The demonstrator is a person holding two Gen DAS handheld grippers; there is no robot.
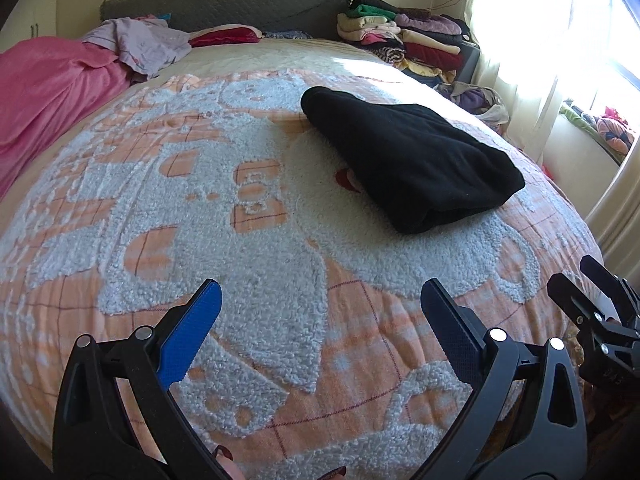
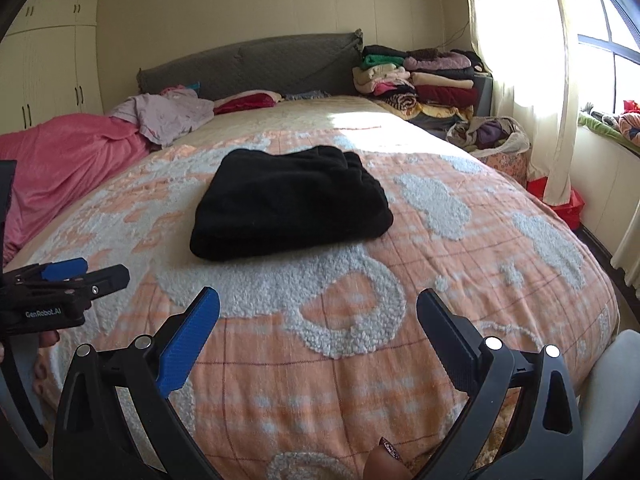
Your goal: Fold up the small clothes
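Observation:
A black garment (image 1: 412,160) lies folded in a thick rectangle on the orange and white bedspread (image 1: 240,248); it also shows in the right wrist view (image 2: 290,204). My left gripper (image 1: 322,292) is open and empty, held over the bedspread well short of the garment. My right gripper (image 2: 318,300) is open and empty, also short of the garment. The right gripper shows at the right edge of the left wrist view (image 1: 588,276), and the left gripper at the left edge of the right wrist view (image 2: 100,272).
A pink blanket (image 2: 68,164) and a lilac cloth (image 2: 168,114) lie at the bed's far left. Stacked folded clothes (image 2: 424,80) stand by the grey headboard (image 2: 248,64). A basket of clothes (image 2: 496,140) sits beside the bed near the curtain and window.

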